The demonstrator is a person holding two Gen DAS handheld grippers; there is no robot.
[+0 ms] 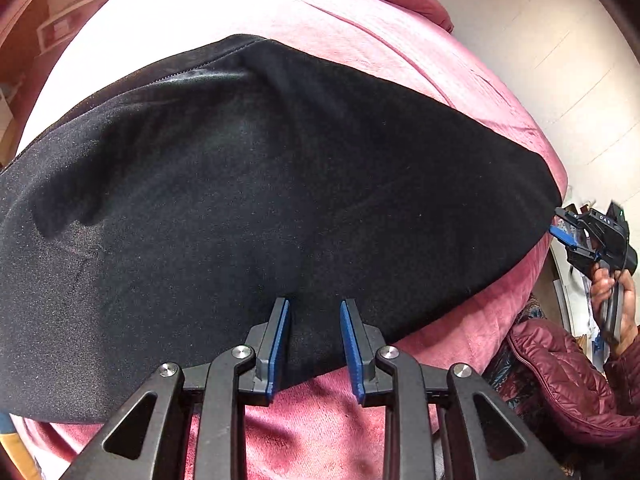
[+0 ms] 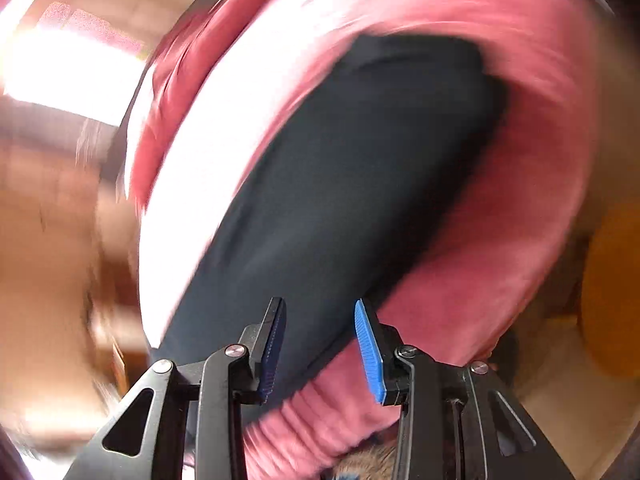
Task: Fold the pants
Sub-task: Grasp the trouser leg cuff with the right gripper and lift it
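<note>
I have the black fleece pants point(image 1: 260, 184) lying flat across the pink plush blanket point(image 1: 320, 420) for folding, my left gripper point(image 1: 315, 312) parted and empty over their near edge, my right gripper point(image 2: 320, 312) likewise parted, holding nothing.

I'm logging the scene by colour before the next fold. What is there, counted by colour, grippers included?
Black: 1, the pants
Pink: 1, the blanket under them
Black with blue pads: 2, the left gripper and the right gripper
Total: 4
</note>
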